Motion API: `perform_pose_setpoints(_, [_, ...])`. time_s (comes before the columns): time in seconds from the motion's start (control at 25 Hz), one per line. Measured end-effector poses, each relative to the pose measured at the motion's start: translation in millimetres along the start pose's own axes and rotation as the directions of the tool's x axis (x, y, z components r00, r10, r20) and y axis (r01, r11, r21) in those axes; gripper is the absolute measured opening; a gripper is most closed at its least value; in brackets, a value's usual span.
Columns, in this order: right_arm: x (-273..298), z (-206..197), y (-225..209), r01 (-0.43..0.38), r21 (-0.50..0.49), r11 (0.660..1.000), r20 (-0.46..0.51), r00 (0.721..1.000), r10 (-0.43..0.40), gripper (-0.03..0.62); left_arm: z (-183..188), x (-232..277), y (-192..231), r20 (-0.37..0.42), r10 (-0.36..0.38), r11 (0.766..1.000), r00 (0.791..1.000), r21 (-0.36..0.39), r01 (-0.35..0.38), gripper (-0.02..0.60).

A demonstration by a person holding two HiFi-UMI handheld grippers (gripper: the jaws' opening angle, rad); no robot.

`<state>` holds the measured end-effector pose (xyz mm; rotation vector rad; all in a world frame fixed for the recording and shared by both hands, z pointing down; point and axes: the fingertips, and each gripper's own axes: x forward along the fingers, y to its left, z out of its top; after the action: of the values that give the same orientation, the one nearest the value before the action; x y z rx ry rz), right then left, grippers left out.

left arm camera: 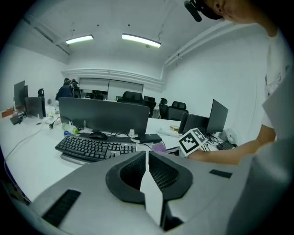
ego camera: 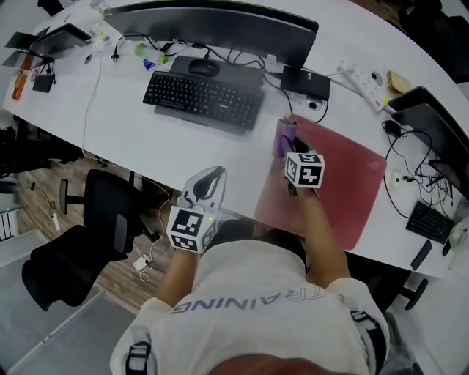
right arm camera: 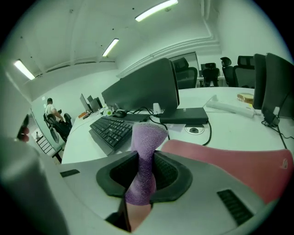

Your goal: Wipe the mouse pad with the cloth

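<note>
Right gripper (right arm camera: 146,161): jaws clamped on the purple cloth (right arm camera: 145,151), which is pinched at its middle with a folded end standing out past the fingertips. From the head view this gripper (ego camera: 288,149) sits over the far left corner of the red mouse pad (ego camera: 344,183), with the cloth (ego camera: 284,135) bunched at that corner; whether it presses on the pad cannot be told. Left gripper (left arm camera: 147,158): jaws drawn together, nothing between them. It is held above the near edge of the white worktop (ego camera: 124,135), left of the pad and apart from it (ego camera: 211,177). The mouse pad is rectangular, lies flat against the worktop's near edge toward the right end, and is bare apart from the gripper over it. A black keyboard (ego camera: 203,95) lies left of the pad's far corner, toward the worktop's far edge, with a black mouse (ego camera: 203,67) just beyond it. A wide dark monitor (ego camera: 212,22) stands along the far edge. A white power strip (ego camera: 363,79) lies near the far right edge, beyond the pad. A black office chair (ego camera: 80,242) stands on the floor off the worktop's near left side.
</note>
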<state>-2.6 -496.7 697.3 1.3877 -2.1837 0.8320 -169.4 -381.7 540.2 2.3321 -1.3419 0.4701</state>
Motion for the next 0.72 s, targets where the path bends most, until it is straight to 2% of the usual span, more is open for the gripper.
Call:
perform_pose_setpoints(0.32, [31.4,-19.0,-30.6,0.032,0.062,0.998,-0.108,0.994,-0.025,0.104,1.9,8.5,-4.1,-0.006,0.015,1.0,1.0,-0.017,-0.015,0.032])
perform_pose_setpoints(0.56, [8.0,-29.5,-68.8,0.03,0.066,0.997,-0.126,0.992,-0.021,0.101,9.1,15.1,-36.8,0.006,0.019,1.0,1.0,-0.013,-0.019,0.032])
perform_pose_setpoints(0.72, [-20.4,-34.1,-112.0,0.047,0.059,0.997,-0.15,0.988,-0.038,0.101,11.5,23.7,-69.0,0.016,0.017,0.999,1.0,-0.035,-0.016,0.032])
